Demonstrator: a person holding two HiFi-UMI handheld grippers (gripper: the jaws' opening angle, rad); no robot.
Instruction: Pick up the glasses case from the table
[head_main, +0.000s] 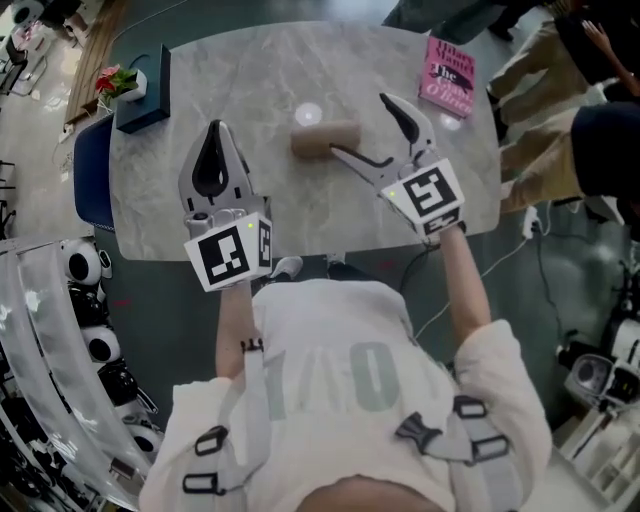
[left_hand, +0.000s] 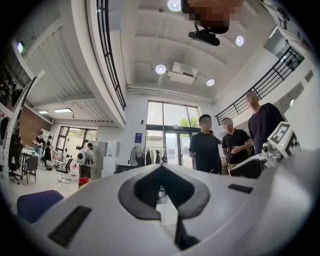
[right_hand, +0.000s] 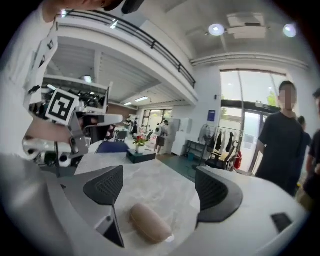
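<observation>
Two hand-held grippers in the head view: which one is on it?
— The right hand-held gripper (head_main: 362, 128), spread wide around the tan oblong glasses case (head_main: 325, 139), which lies toward the far edge of the grey marble worktop (head_main: 250, 60). The left hand-held gripper (head_main: 215, 130) hangs closed and well apart.
— Left gripper view?
— Jaws together, nothing held.
— Right gripper view?
— The case lies slantwise between open pads, untouched. Closing on it askew could squirt that rounded shell out sideways.

The grey marbled table (head_main: 300, 60) carries a tan glasses case (head_main: 324, 138) near its middle, a pink book (head_main: 449, 76) farther off to the case's right, and a dark box (head_main: 143, 95) well to the case's left.
</observation>
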